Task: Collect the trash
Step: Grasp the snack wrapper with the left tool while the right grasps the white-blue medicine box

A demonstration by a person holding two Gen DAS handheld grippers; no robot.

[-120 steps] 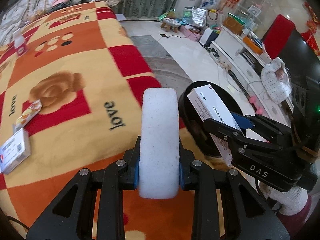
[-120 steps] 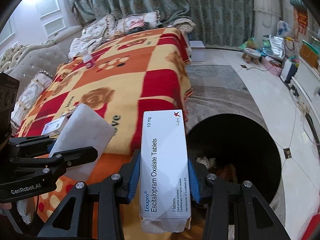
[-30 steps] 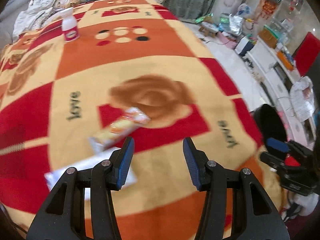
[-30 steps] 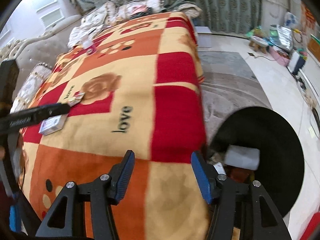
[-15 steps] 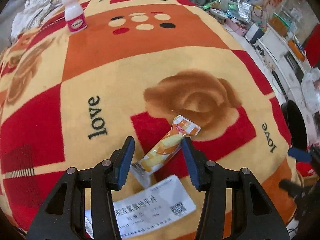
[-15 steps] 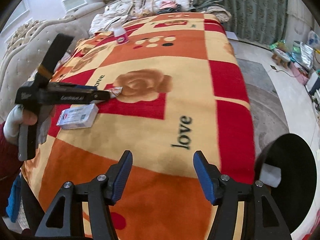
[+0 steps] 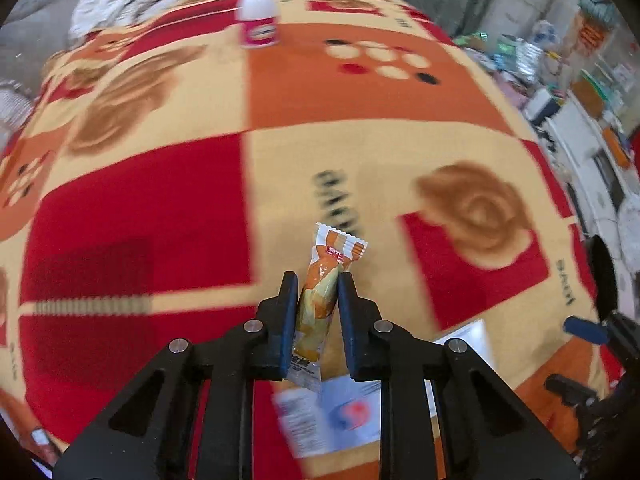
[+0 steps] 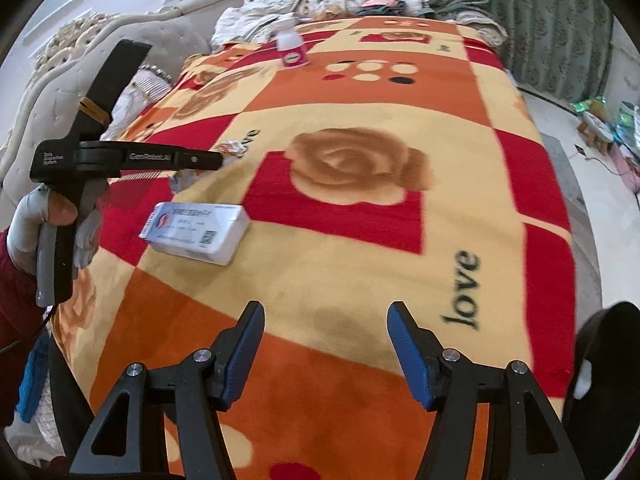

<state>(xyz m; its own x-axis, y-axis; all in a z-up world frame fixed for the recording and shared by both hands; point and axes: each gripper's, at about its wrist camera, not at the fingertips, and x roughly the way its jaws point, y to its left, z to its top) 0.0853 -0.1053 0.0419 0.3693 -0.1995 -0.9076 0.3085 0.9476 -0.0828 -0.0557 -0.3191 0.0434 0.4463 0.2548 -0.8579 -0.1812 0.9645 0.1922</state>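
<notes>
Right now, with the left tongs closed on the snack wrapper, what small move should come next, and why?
Probably lift the left tongs straight up off the blanket. The pads already pinch the snack wrapper at its middle, and its lower end hangs over the white box; rising first should keep it from dragging on that box before it goes toward the black bin.

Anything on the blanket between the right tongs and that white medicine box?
Nothing: in the right wrist view, only bare blanket separates the open right tongs from the white medicine box.
</notes>
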